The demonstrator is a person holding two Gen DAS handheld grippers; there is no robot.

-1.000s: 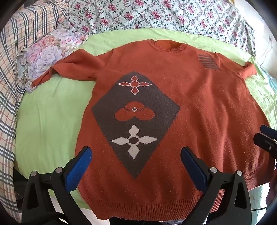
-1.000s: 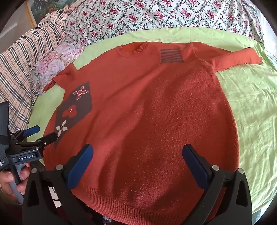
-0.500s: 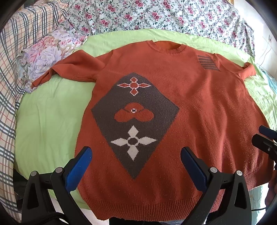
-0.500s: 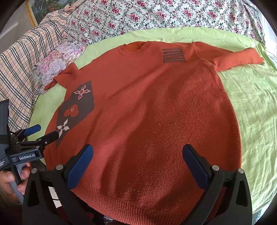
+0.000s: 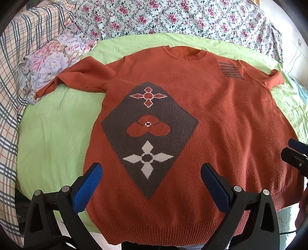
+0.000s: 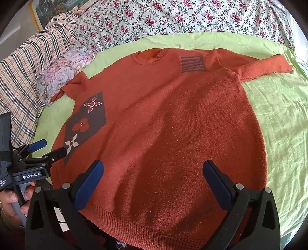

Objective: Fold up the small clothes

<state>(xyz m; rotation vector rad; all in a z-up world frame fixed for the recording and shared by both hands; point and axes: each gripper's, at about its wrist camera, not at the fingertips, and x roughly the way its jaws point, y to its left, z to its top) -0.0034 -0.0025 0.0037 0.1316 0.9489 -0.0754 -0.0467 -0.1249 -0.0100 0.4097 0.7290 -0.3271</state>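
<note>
Both hand-held grippers are hovering spread wide and holding nothing: your left hand-held gripper (image 5: 150, 180) is hanging over the lower front of the orange sweater (image 5: 221, 119), its blue pads either side of the grey diamond panel (image 5: 150, 134), and your right hand-held gripper (image 6: 152, 178) is hanging over the plain half near the hem (image 6: 173, 227). The sweater is lying face up and flat on the bed, neckline (image 5: 184, 52) far from you, hem towards you and running off the near edge.

You're lining up the first fold, by the look of it, so pick your grab points with care. The knit looks thick and soft, so it is likely to sag rather than crease; pinch both layers at the side seam or hem corner, not just the top one. The left sleeve (image 5: 80, 77) is trailing onto the floral pillow (image 5: 52, 57) and the right sleeve (image 6: 263, 66) is stretching out over the sheet, so consider bringing each one in across the chest before halving the body. Keep both grippers level as you lift, or the panel is going to skew.

Underneath, the green sheet (image 6: 284, 119) is looking lightly wrinkled and may drag with the knit. A flowered quilt (image 6: 192, 17) is bunching along the far side, a checked blanket (image 6: 25, 67) is sitting at the left, and a framed picture (image 6: 48, 7) is peeking in at the top corner.
</note>
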